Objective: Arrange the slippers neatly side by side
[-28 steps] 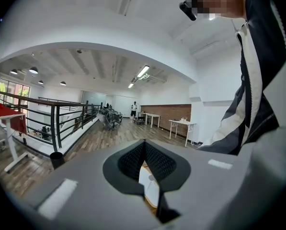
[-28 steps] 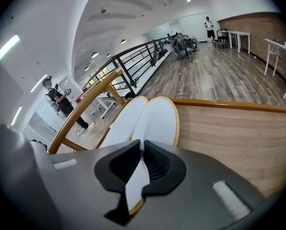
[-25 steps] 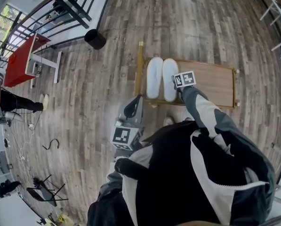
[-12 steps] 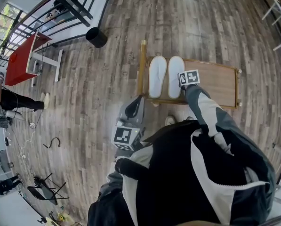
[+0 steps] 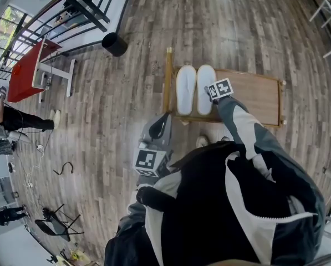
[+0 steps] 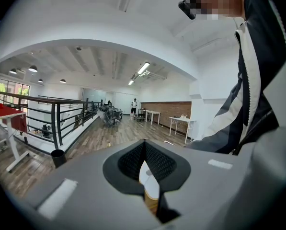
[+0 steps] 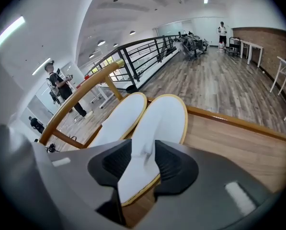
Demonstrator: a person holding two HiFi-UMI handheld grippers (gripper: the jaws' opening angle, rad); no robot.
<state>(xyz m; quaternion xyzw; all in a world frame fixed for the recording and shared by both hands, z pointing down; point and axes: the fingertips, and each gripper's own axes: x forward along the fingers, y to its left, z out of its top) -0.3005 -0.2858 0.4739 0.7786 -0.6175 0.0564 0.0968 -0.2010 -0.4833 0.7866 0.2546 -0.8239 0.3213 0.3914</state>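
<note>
Two white slippers with tan edging lie side by side on a low wooden table (image 5: 248,93), the left slipper (image 5: 186,89) touching the right slipper (image 5: 205,88). My right gripper (image 5: 212,97) points down at the right slipper's near end. In the right gripper view that slipper (image 7: 154,123) runs between the black pads (image 7: 176,164) of the right gripper (image 7: 143,164). Its jaws have just been opening and stand apart around it. The left slipper (image 7: 119,119) lies beside it. My left gripper (image 5: 162,121) hangs near my body, away from the table. It is shut (image 6: 143,157) on nothing.
A curved wooden rail (image 7: 80,92) borders the table's left end. On the plank floor stand a black bin (image 5: 115,44), a red table (image 5: 24,71) and a black railing (image 5: 82,7). A person (image 5: 15,121) stands far left. White tables (image 5: 329,15) are at the right.
The marker cube on my right gripper has rolled slightly at the right slipper's near end. The slippers stay side by side. The left gripper has not moved.
</note>
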